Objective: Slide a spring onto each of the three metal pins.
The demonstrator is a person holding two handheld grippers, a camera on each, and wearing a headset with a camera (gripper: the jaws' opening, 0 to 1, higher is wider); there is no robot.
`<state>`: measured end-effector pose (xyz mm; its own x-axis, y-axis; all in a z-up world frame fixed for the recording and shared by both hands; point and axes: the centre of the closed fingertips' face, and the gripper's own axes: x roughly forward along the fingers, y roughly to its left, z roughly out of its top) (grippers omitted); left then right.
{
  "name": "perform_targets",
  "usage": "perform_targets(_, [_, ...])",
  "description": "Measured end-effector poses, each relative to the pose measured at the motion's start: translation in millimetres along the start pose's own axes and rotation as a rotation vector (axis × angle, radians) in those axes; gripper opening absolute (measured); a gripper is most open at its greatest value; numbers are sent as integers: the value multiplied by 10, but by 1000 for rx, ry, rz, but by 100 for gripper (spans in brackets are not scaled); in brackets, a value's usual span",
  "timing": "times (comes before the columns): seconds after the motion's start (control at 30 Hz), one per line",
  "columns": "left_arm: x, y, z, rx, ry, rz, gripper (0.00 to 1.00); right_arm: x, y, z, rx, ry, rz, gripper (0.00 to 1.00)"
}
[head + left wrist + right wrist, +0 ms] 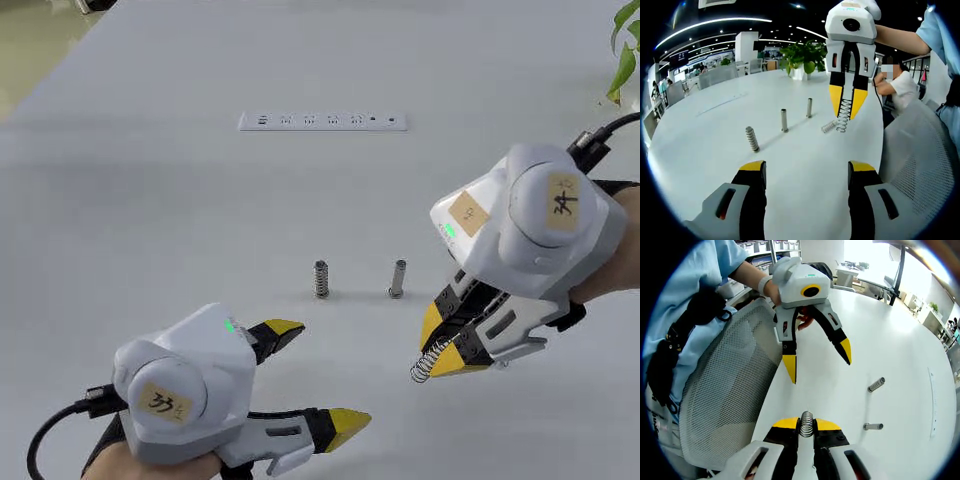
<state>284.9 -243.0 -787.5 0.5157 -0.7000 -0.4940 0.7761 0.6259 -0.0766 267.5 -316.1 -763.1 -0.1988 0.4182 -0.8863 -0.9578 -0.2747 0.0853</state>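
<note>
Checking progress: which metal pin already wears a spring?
The pin at the left end of the row, nearest the left gripper: coils wrap its shaft. The middle pin and far pin are bare, smooth metal.

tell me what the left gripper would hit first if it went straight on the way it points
Probably the right gripper and the spring it holds. The pins sit left of that line, though depth is hard to judge.
</note>
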Motion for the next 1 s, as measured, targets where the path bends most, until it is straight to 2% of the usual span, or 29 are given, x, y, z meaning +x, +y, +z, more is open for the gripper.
perform_targets(0.17, [-31, 100, 4, -23, -20, 55, 74, 12, -56, -75, 9, 23, 0, 7])
perform_targets(0.3, [-53, 143, 5, -49, -31, 83, 80, 12, -132, -203, 8, 78, -13, 7])
perform_targets(0.37, [-56, 172, -7, -66, -34, 103, 85, 1, -170, -215, 30, 67, -7, 7])
perform_targets(0.4, [-56, 175, -6, -65, -37, 107, 90, -5, -181, -222, 34, 68, -7, 7])
perform_targets(0.53, [-66, 211, 0, -64, -41, 130, 99, -45, -272, -241, 33, 85, -17, 7])
perform_targets(0.63, [-70, 227, -17, -84, -36, 131, 99, -83, -353, -238, 36, 98, -20, 7])
perform_targets(0.7, [-68, 215, -16, -71, -40, 130, 99, -114, -483, -266, 30, 115, -29, 7])
perform_targets(0.8, [-70, 220, -14, -76, -39, 132, 99, -151, -590, -276, 22, 127, -38, 7])
perform_targets(1.0, [-80, 242, -10, -89, -48, 140, 99, -230, -760, -239, 4, 155, -55, 7])
